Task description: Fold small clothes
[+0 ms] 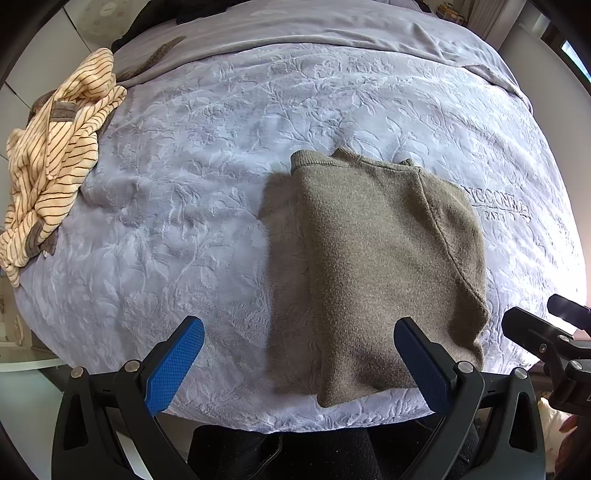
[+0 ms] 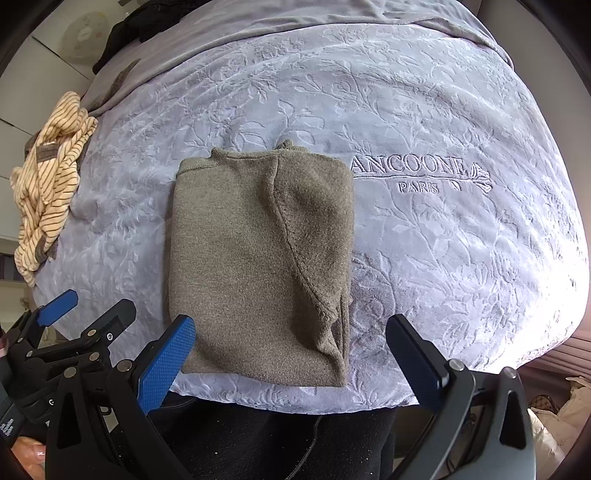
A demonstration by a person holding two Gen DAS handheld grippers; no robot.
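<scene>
An olive-brown knit garment (image 1: 384, 266) lies folded into a narrow rectangle near the front edge of the bed; it also shows in the right wrist view (image 2: 258, 258). My left gripper (image 1: 299, 365) is open and empty, hovering over the front edge, its right finger over the garment's near corner. My right gripper (image 2: 291, 365) is open and empty above the garment's near edge. In the right wrist view the left gripper (image 2: 66, 317) shows at the lower left. In the left wrist view part of the right gripper (image 1: 550, 339) shows at the right edge.
A crumpled cream garment with brown stripes (image 1: 55, 158) lies at the bed's left edge, also in the right wrist view (image 2: 48, 184). The lilac embossed blanket (image 2: 443, 240) covers the bed. Dark clothing (image 2: 140, 26) lies at the far left corner.
</scene>
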